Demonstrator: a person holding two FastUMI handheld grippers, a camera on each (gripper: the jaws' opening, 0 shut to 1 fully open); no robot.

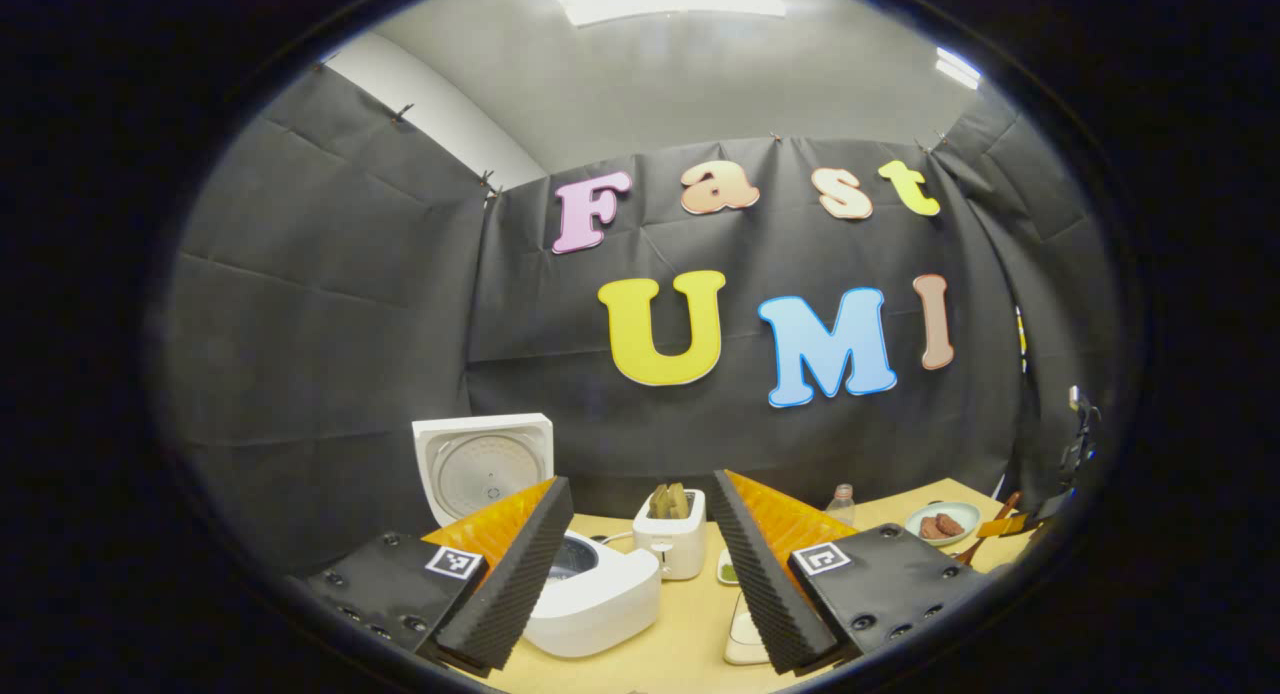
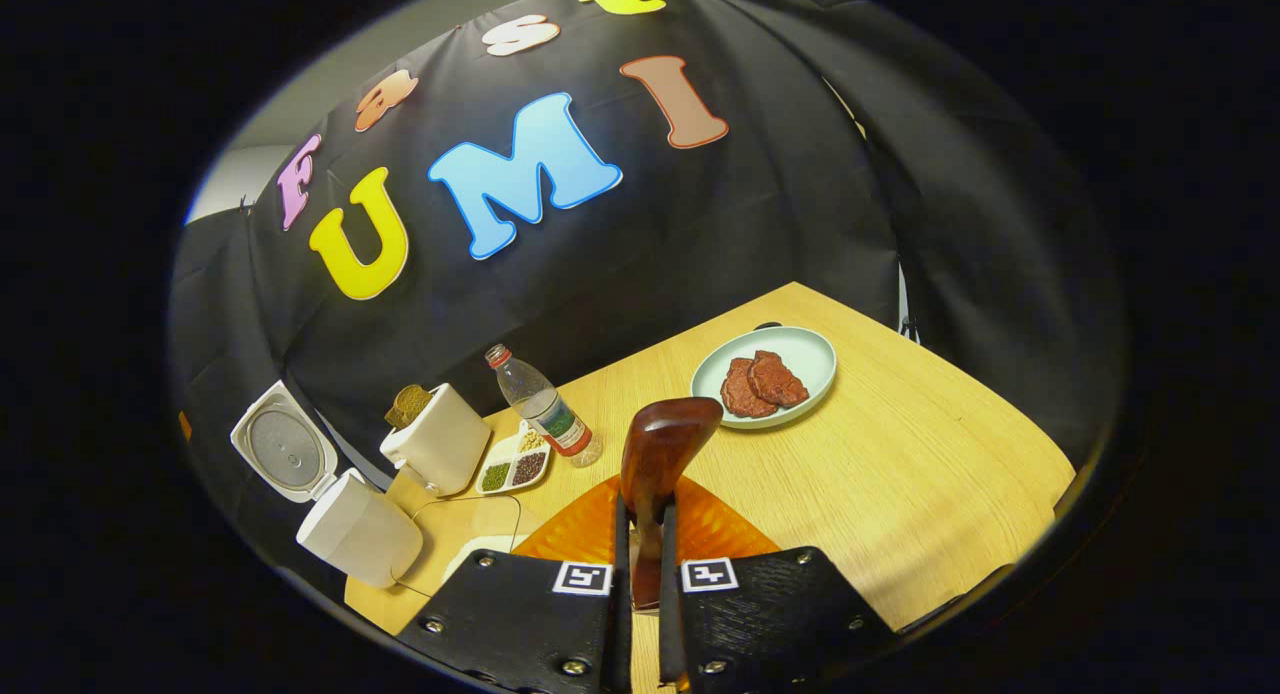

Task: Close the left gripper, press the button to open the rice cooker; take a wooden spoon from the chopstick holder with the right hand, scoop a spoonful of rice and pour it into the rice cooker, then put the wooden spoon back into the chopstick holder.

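While right gripper [image 2: 641, 544] hangs above table [image 2: 900, 474], tilted, fingers clamped on spoon [image 2: 660, 454] handle, bowl end pointing up and forward. Left gripper [image 1: 640, 564] held level over table near edge, fingers wide apart, nothing between. Cooker [image 1: 590, 594] just beyond left finger, lid [image 1: 485, 464] upright, open. Toaster [image 1: 672, 539] behind cooker, close. In right gripper view: bottle [image 2: 545, 409] and seasoning tray [image 2: 515, 466] beside toaster; plate [image 2: 800, 339] with meat toward far edge; bare tabletop right of plate. Chopstick holder location: cannot tell.

One rice cooker [image 2: 345, 514], one toaster [image 2: 440, 439], one bottle [image 2: 540, 404], one wooden spoon [image 2: 660, 454]. One plate [image 2: 815, 349] with two meat pieces [image 2: 762, 382]. One divided dish [image 2: 512, 467].
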